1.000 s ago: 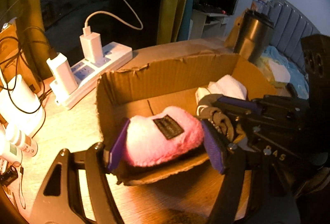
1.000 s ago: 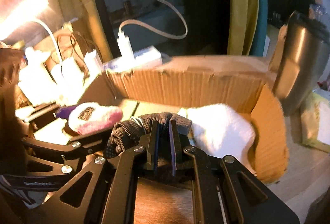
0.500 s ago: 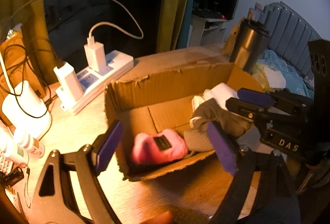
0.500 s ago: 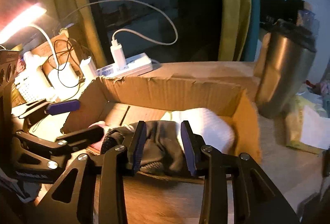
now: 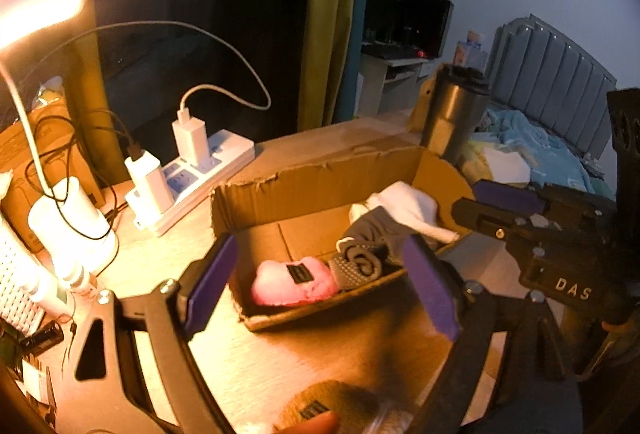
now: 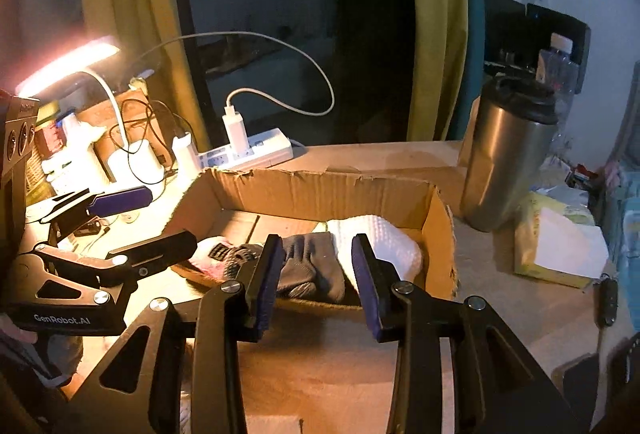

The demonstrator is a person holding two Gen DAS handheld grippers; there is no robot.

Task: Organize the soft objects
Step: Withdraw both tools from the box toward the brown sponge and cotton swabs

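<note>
A shallow cardboard box (image 5: 304, 186) (image 6: 320, 190) sits on the wooden desk. Inside lie a pink fluffy sock (image 5: 294, 280) (image 6: 208, 254), a rolled grey sock (image 5: 368, 250) (image 6: 308, 266) and a white sock (image 5: 404, 206) (image 6: 380, 242). My left gripper (image 5: 320, 290) is open and empty, held above the box's near edge. My right gripper (image 6: 316, 278) is open and empty, just short of the grey sock. A brown soft item (image 5: 320, 408) lies at the bottom edge of the left wrist view.
A white power strip (image 5: 196, 174) (image 6: 248, 154) with chargers and cables lies behind the box. A steel tumbler (image 5: 452, 118) (image 6: 504, 154) stands to the right. A lit desk lamp (image 6: 68, 62), bottles and a tissue pack (image 6: 556, 246) crowd the sides.
My left gripper let go of the pink sock and my right gripper let go of the grey sock; both opened and drew back up from the box.
</note>
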